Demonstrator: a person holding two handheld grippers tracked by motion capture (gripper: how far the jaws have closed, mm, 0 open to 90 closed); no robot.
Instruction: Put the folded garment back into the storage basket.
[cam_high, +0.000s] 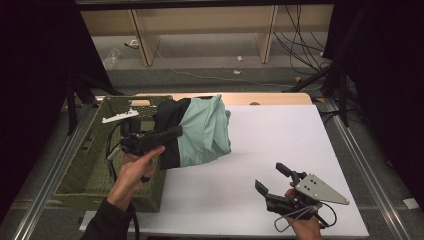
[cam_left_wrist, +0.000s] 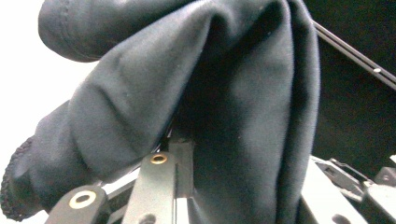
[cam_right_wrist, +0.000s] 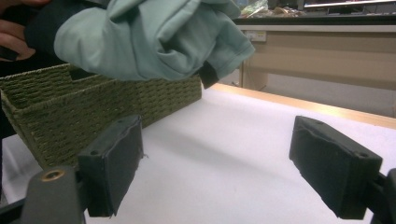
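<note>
Left tool: your left tool (cam_high: 176, 132) is clenched on the dark part of the garment (cam_high: 205, 131), which hangs from its jaws above the near edge of the basket (cam_high: 85, 170) and the white table (cam_high: 280, 145).
Right tool: your right tool (cam_high: 274, 181) rests released near your side of the table, jaws wide apart with nothing between them, well clear of the cloth.
Step in hand: you appear to be carrying the garment between basket and table (which way, a single moment does not say).
Doing it well: keep the grip firm, lift until the lowest fold clears the basket rim, then move level; a dragging hem could catch the weave and tug the basket along.
Left gripper view: it gives you the grip itself, dark cloth (cam_left_wrist: 243, 121) bunched over the jaws and pinched between them, which the high view cannot show.
Right gripper view: it gives you the side-on gap, with the mint cloth (cam_right_wrist: 154, 37) hanging just over the basket wall (cam_right_wrist: 93, 112) and the open pads (cam_right_wrist: 114, 163) ahead of you.
High view: it gives you the layout, basket beyond your left tool, bare table ahead of your right.
</note>
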